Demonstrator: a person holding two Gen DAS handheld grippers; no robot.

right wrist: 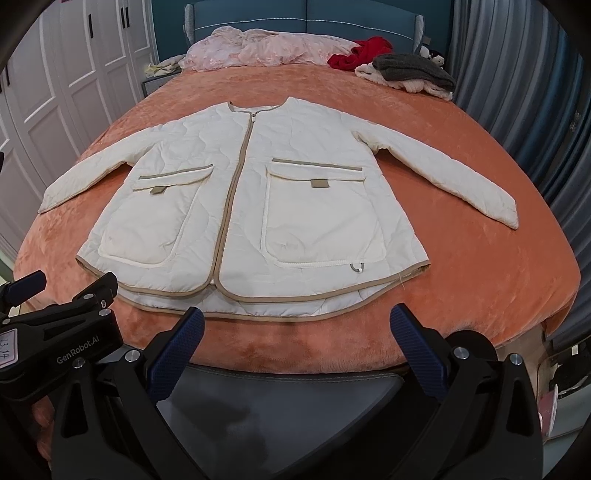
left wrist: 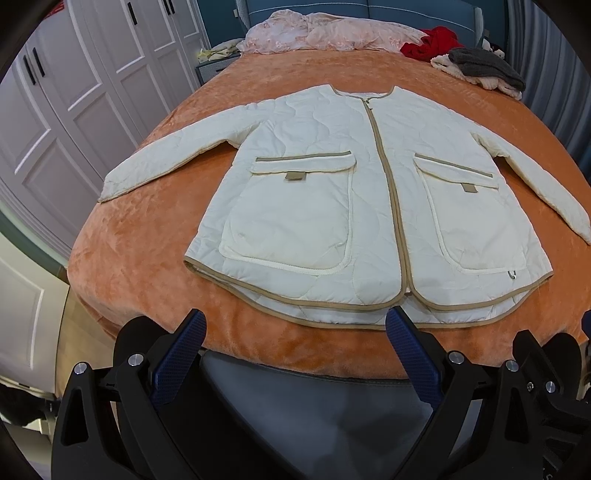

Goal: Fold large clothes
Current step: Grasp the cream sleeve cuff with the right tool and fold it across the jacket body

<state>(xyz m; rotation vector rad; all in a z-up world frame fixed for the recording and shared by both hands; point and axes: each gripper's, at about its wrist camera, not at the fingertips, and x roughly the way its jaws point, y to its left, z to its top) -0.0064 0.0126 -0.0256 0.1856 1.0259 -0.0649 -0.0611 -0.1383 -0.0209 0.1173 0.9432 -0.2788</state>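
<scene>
A cream quilted jacket (left wrist: 332,206) with tan trim lies flat and face up on the orange bed cover (left wrist: 140,258), zipped, both sleeves spread out to the sides, its hem toward me. It also shows in the right wrist view (right wrist: 251,206). My left gripper (left wrist: 295,325) is open and empty, held off the near bed edge just short of the hem. My right gripper (right wrist: 297,321) is open and empty, also just short of the hem. The left gripper's body (right wrist: 62,332) shows at the left of the right wrist view.
At the head of the bed lie a pink quilt (left wrist: 325,35), a red garment (left wrist: 428,42) and a grey and cream pile of clothes (left wrist: 484,68). White wardrobe doors (left wrist: 66,92) stand left. Grey curtains (right wrist: 517,92) hang right. A dark padded bench edge (left wrist: 306,387) runs below the grippers.
</scene>
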